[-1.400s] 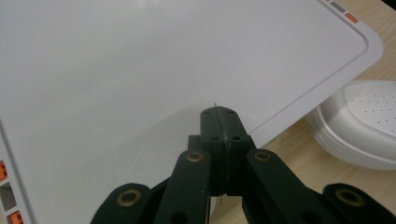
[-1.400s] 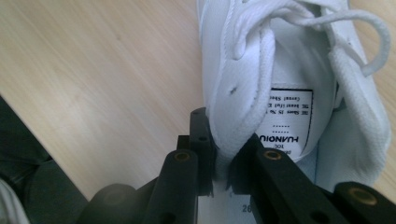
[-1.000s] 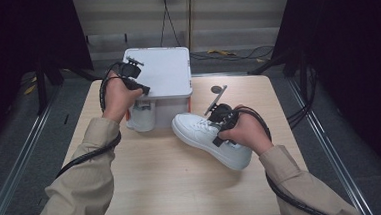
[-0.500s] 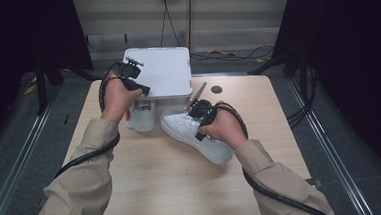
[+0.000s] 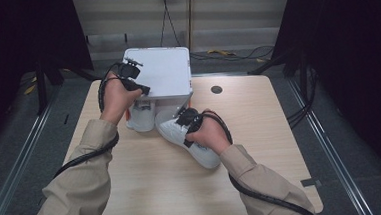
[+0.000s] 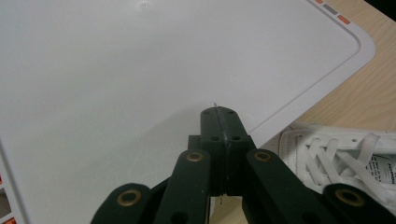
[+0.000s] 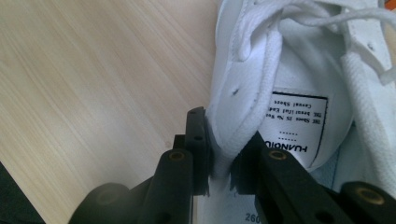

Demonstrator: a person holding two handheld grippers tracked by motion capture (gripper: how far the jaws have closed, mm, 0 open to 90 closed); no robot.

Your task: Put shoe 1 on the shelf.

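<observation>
A white sneaker [image 5: 205, 155] lies on the wooden table [image 5: 148, 190], toe toward the box. My right gripper [image 5: 184, 124] is shut on its collar. In the right gripper view the jaws [image 7: 222, 154] pinch the side wall of the sneaker [image 7: 299, 84] beside the insole label; they have just been opening slightly, with the collar still between them. My left gripper [image 5: 145, 89] is shut on the front edge of a raised white box lid [image 5: 164, 71]. The left gripper view has the jaws [image 6: 218, 116] closed on the lid [image 6: 140, 60], with the sneaker [image 6: 336, 154] below at right.
Under the lifted lid a white shape [image 5: 141, 119] sits at the box's place; I cannot tell if it is the box base or a second shoe. A round black hole [image 5: 216, 90] marks the table's far side. Dark floor and rails flank the table.
My right hand has carried the sneaker left and a little down across the table, so its toe now sits at the lid's front edge. My left hand and the lid have stayed put.
</observation>
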